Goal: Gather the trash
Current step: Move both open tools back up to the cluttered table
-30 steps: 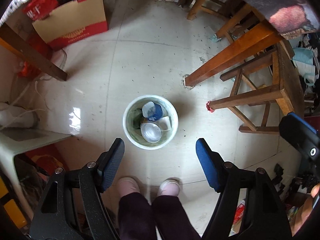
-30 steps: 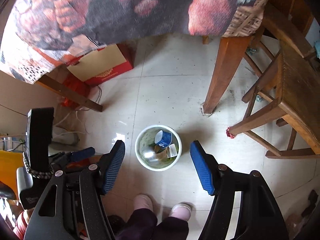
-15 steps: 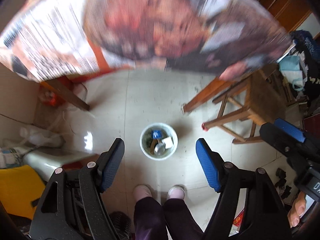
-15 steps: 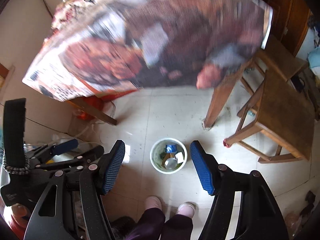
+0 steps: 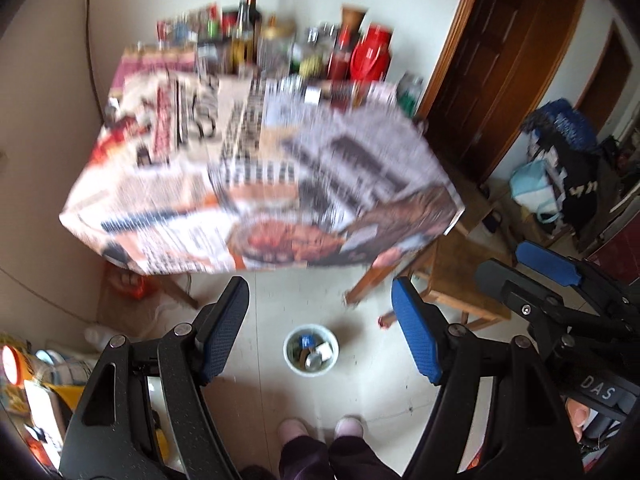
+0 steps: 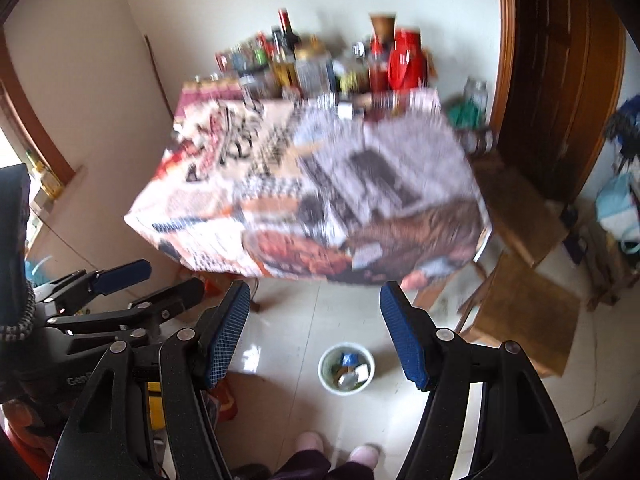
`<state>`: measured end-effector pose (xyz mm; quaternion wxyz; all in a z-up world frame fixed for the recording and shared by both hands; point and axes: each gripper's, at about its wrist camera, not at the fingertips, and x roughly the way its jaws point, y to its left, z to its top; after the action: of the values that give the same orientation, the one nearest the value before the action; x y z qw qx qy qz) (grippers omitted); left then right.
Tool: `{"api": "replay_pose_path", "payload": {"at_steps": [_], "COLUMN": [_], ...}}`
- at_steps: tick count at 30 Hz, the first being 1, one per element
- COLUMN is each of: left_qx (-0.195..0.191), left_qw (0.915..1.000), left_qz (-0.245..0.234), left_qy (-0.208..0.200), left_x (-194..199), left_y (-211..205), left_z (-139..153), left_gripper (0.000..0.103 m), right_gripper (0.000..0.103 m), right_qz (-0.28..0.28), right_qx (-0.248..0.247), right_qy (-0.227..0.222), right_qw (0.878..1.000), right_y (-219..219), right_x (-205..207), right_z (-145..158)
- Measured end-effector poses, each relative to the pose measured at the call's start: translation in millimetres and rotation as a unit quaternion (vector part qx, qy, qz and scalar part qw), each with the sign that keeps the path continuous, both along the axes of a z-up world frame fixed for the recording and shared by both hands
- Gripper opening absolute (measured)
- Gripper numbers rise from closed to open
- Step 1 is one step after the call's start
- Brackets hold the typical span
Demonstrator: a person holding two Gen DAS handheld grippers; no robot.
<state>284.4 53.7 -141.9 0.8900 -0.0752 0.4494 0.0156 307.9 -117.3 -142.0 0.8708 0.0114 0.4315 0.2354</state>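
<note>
A small white trash bin [image 5: 311,350] stands on the tiled floor, holding a blue cup, a clear lid and scraps; it also shows in the right wrist view [image 6: 346,368]. My left gripper [image 5: 320,332] is open and empty, high above the bin. My right gripper [image 6: 316,338] is open and empty too, also well above the floor. The right gripper shows at the right edge of the left wrist view [image 5: 548,268]. The table's top [image 5: 256,168], covered with printed paper, is blurred.
Bottles, jars and a red flask [image 5: 370,58] crowd the table's far end. A wooden stool [image 6: 524,312] stands right of the bin, with a dark wooden door [image 6: 560,60] behind. The person's feet [image 5: 320,432] are near the bin. Clutter lies at the left [image 5: 36,380].
Both grippers have risen and tilted up: the bin has shrunk in view and the whole tabletop with its bottles has come into sight. Both stay open and empty.
</note>
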Motion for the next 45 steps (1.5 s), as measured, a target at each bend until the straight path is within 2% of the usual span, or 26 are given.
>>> {"api": "replay_pose_path", "payload": {"at_steps": [7, 13, 14, 17, 22, 27, 38, 45], "left_qx": [0.002, 0.017, 0.018, 0.018, 0.021, 0.024, 0.019, 0.023], "left_qw": [0.9955, 0.9869, 0.9852, 0.9823, 0.9811, 0.9819, 0.9829, 0.9799], "left_qz": [-0.009, -0.023, -0.025, -0.031, -0.037, -0.027, 0.033, 0.081], "left_qy": [-0.094, -0.159, -0.168, -0.184, -0.189, -0.186, -0.18, -0.181], "left_x": [-27, -43, -45, -42, -25, 8, 132, 189], "left_y": [20, 27, 27, 29, 31, 30, 16, 14], "left_z": [91, 129, 133, 139, 141, 137, 140, 140], "left_gripper": [0.073, 0.082, 0.083, 0.086, 0.087, 0.087, 0.087, 0.087], "right_gripper": [0.067, 0.069, 0.072, 0.079, 0.079, 0.079, 0.079, 0.079], "right_qz": [-0.043, -0.077, -0.084, -0.097, -0.103, -0.093, -0.037, 0.013], "right_qx": [0.02, 0.037, 0.039, 0.046, 0.044, 0.042, 0.041, 0.032], "right_qy": [-0.075, -0.133, -0.143, -0.162, -0.159, -0.157, -0.154, -0.148], "right_qw": [0.996, 0.987, 0.985, 0.981, 0.981, 0.982, 0.986, 0.988], "right_y": [-5, -7, -7, -9, -7, -8, -22, -18], "right_x": [-23, -35, -36, -37, -18, 19, 131, 196], "right_z": [75, 108, 112, 118, 115, 107, 114, 110]}}
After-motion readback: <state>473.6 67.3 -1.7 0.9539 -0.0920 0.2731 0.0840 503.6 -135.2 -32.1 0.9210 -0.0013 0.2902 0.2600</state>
